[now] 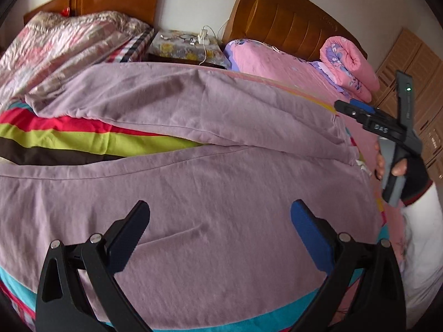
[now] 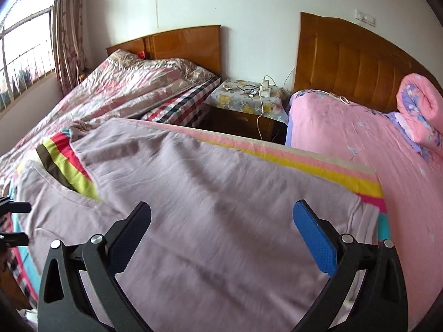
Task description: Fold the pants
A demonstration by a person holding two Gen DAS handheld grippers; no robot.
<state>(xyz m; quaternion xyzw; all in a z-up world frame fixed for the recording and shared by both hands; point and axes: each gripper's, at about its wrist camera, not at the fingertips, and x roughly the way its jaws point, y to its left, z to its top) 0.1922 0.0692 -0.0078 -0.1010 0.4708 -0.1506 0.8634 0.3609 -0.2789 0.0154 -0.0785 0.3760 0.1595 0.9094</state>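
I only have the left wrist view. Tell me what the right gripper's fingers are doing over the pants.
Observer: The right gripper is open above the lilac pants, holding nothing.
Operator: Give me the waistband side.
Observer: The pants' edge lies beside the right blue pad, on the striped sheet.
Operator: Report anything left of the beds.
Observer: A window with a curtain stands there.
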